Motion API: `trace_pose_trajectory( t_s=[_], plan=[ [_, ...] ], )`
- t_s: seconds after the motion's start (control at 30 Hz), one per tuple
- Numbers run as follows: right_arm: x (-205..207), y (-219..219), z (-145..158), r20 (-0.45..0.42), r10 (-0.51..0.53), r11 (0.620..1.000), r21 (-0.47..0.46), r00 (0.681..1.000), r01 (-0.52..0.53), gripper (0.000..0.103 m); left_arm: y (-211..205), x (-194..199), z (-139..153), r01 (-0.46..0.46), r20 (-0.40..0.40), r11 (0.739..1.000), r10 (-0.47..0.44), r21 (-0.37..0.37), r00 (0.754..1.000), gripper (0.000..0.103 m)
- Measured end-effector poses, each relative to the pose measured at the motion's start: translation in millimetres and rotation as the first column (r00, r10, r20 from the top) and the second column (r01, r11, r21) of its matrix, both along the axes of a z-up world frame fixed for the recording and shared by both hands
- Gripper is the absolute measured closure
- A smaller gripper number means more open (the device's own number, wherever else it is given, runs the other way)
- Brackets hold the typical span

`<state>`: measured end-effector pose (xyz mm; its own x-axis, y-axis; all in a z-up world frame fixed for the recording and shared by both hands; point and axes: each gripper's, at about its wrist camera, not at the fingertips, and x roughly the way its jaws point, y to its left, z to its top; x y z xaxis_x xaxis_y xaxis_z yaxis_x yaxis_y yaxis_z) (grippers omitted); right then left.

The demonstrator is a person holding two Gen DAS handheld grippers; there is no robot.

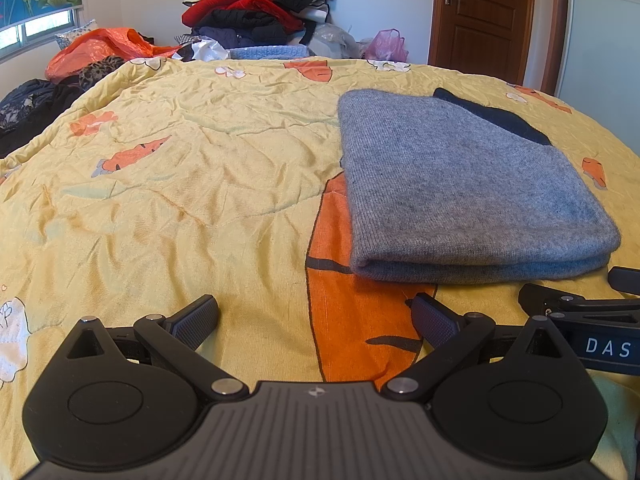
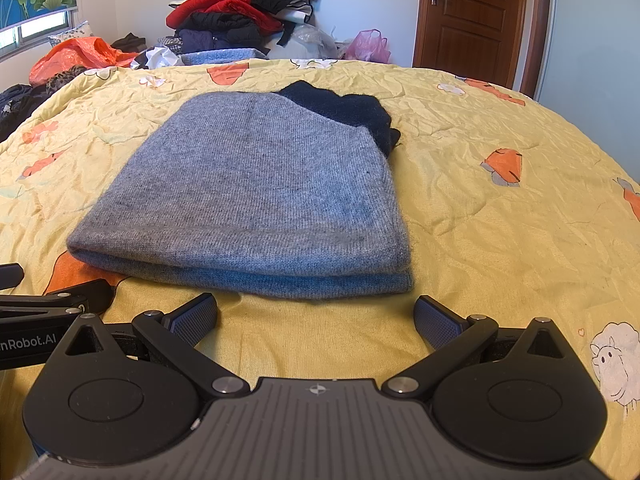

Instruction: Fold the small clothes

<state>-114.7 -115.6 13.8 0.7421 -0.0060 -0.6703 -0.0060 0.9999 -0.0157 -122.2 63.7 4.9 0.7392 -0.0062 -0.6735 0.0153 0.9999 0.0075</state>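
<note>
Ahead, the folded knit (image 2: 248,184) lay square before the right gripper (image 2: 316,316), long axis seemingly running away; the left gripper (image 1: 316,316) sat off its corner. Both stood spread apart, empty.

A bed under a yellow quilt (image 2: 480,240) filled the daylit room, with a heap of clothes (image 2: 240,12) at its far edge against the pale wall, a brown wooden door (image 2: 472,16) at right and a window (image 1: 36,32) at left.

Bright daylight, sharp focus, soft shadows, fisheye-warped dark corners
</note>
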Motion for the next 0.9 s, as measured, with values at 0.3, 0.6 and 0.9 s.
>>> trace_pose_trajectory(
  t_s=[0.3,0.6,0.9],
  plan=[
    [0.2,0.0,-0.1,-0.001,0.001,1.0,0.001,1.0,-0.001,0.0,-0.1,-0.2,0.0,-0.001,0.0,1.0,0.001,0.0,1.0,0.0],
    [-1.5,-2.8,0.2,-0.002,0.011,1.0,0.006,1.0,-0.011,0.0,-3.6,-0.2,0.1,-0.018,-0.001,1.0,0.018,0.006,1.0,0.0],
    [-1.5,-3.1,0.2,-0.002,0.01,1.0,0.004,1.0,-0.01,0.0,-4.2,-0.6,-0.2,-0.015,0.0,1.0,0.015,0.008,1.0,0.0]
  ],
)
